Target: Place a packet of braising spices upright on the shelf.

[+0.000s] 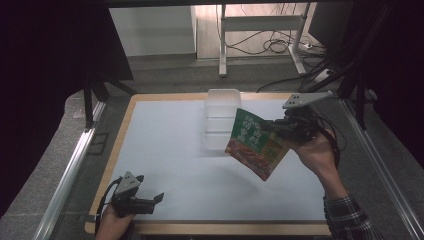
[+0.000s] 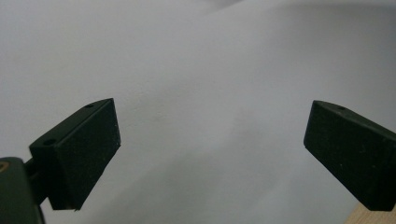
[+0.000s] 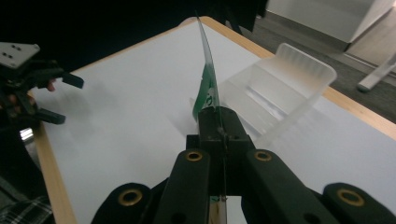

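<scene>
A flat green and red food packet (image 1: 255, 142) hangs tilted above the white table top, pinched at its right edge by my right gripper (image 1: 277, 131), which is shut on it. The right gripper view looks along the closed jaws, with the packet (image 3: 208, 79) edge-on rising from between them. A clear plastic container (image 1: 221, 117) stands on the table just behind and left of the packet, also seen as the clear plastic container (image 3: 275, 88). My left gripper (image 1: 159, 199) rests low at the front left corner; its jaws stand wide open over bare white surface (image 2: 210, 135).
The white mat (image 1: 165, 145) covers a wooden table with a light edge (image 1: 120, 140). Metal rails (image 1: 67, 175) run along both sides. A desk frame and cables (image 1: 270, 45) lie on the floor beyond the far edge.
</scene>
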Demonstrator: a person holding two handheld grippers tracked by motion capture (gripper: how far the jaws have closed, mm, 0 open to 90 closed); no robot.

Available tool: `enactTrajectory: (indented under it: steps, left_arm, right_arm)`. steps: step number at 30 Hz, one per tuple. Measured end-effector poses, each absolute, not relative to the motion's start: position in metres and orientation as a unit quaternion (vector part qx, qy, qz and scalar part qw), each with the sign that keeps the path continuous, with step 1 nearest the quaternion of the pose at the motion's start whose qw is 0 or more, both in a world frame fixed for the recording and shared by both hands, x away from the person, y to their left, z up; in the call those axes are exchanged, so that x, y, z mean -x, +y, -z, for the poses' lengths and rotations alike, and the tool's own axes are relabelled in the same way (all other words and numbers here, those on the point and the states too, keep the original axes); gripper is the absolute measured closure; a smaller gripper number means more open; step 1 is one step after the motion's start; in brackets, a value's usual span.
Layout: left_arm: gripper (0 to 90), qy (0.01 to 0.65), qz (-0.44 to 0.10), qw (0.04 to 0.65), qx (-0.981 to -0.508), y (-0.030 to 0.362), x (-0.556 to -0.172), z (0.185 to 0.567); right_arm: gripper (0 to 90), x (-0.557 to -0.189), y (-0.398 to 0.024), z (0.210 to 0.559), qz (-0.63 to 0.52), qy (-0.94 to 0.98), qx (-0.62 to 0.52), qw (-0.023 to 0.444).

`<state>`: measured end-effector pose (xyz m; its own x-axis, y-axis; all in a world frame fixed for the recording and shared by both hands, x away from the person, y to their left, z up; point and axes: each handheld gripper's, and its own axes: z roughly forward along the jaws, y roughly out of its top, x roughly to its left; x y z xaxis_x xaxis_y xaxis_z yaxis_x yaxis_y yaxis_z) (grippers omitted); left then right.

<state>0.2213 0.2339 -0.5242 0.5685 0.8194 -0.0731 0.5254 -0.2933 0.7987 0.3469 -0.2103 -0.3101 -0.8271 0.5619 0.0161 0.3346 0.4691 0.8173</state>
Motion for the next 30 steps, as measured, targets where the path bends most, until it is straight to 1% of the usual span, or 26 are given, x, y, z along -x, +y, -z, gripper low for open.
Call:
enactTrajectory:
  steps: [7, 16, 23, 30]
  left_arm:
    - [3.5, 0.429, -0.177, 0.414, -0.783, 0.235, -0.221, 0.524]
    - [3.5, 0.428, -0.177, 0.413, -0.784, 0.235, -0.221, 0.524]
    - [3.5, 0.428, -0.176, 0.413, -0.784, 0.235, -0.222, 0.524]
    - [3.5, 0.429, -0.176, 0.413, -0.784, 0.235, -0.222, 0.524]
  right_arm:
    - [89.6, -0.36, -0.192, 0.302, -0.442, 0.852, -0.253, 0.124]
    - [89.6, -0.383, -0.166, 0.276, -0.448, 0.853, -0.242, 0.117]
    - [89.6, -0.397, -0.152, 0.264, -0.457, 0.85, -0.238, 0.11]
    - [89.6, -0.422, -0.133, 0.252, -0.462, 0.846, -0.241, 0.116]
